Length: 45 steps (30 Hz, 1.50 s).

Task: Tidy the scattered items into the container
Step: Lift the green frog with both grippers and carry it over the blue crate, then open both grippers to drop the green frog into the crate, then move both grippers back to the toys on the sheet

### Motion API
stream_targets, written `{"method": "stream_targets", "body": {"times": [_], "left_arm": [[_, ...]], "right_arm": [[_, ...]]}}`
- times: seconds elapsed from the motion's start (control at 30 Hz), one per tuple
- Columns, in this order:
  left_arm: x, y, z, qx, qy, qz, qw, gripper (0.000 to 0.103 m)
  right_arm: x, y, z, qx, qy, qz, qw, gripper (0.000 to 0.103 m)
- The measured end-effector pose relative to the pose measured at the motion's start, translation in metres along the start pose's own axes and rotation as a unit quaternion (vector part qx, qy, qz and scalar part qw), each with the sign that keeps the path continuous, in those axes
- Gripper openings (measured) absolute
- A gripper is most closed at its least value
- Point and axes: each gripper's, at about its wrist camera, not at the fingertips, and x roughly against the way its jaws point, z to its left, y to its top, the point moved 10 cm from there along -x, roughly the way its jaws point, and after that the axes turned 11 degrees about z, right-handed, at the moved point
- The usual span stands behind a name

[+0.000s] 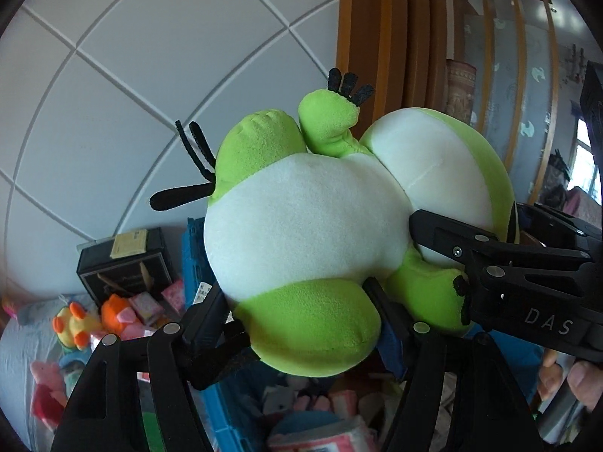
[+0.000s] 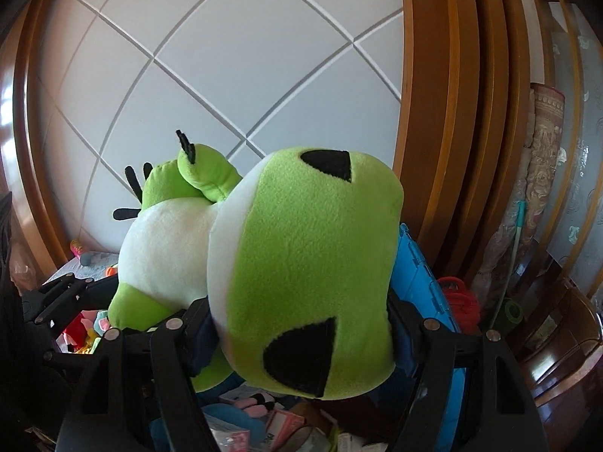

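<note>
A green and white frog plush (image 1: 301, 226) hangs in the air between both grippers, above a blue crate (image 1: 213, 410). My left gripper (image 1: 297, 312) is shut on its green lower leg, with a finger pressing on each side. In the right wrist view, the frog's green head (image 2: 309, 263) with its black eyes fills the middle. My right gripper (image 2: 297, 320) is shut on that head. The right gripper (image 1: 452, 248) also reaches in from the right of the left wrist view. The left gripper shows at the left edge (image 2: 71, 290). The blue crate wall (image 2: 420, 275) stands behind the head.
Soft toys and pink packets lie in and around the crate, among them a yellow duck (image 1: 71, 324) and an orange toy (image 1: 113, 312). A black box (image 1: 124, 263) stands by a white panelled wall. A person's fingers (image 1: 580, 380) hold the right tool. Wooden furniture (image 2: 557, 339) sits on the right.
</note>
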Motion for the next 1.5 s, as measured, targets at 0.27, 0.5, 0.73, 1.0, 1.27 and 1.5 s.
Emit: {"method": "stream_targets", "body": {"times": [0.27,0.5,0.73,1.0,1.27,1.5], "left_arm": [[-0.064,0.027,-0.037,-0.008,0.039,0.048,0.9981,0.079],[-0.060,0.015,-0.043,-0.013,0.070,0.059,0.9957,0.082],[-0.053,-0.005,-0.052,-0.033,0.083,0.073,0.9933,0.083],[-0.028,-0.033,-0.072,-0.047,0.076,0.076,0.9931,0.084],[-0.002,-0.056,-0.070,-0.043,0.073,0.070,0.9940,0.084],[0.037,-0.080,-0.045,-0.025,0.063,0.051,0.9964,0.085]], "right_arm": [[-0.034,0.002,-0.046,-0.015,0.040,0.030,0.999,0.085],[-0.040,-0.005,-0.045,0.000,0.043,0.027,0.999,0.085],[-0.043,-0.020,-0.059,0.023,0.024,0.053,0.998,0.085],[-0.032,-0.046,-0.059,0.042,-0.001,0.079,0.996,0.085],[-0.013,-0.065,-0.046,0.041,-0.014,0.086,0.995,0.085],[0.012,-0.079,-0.015,0.038,-0.021,0.078,0.996,0.085]]}}
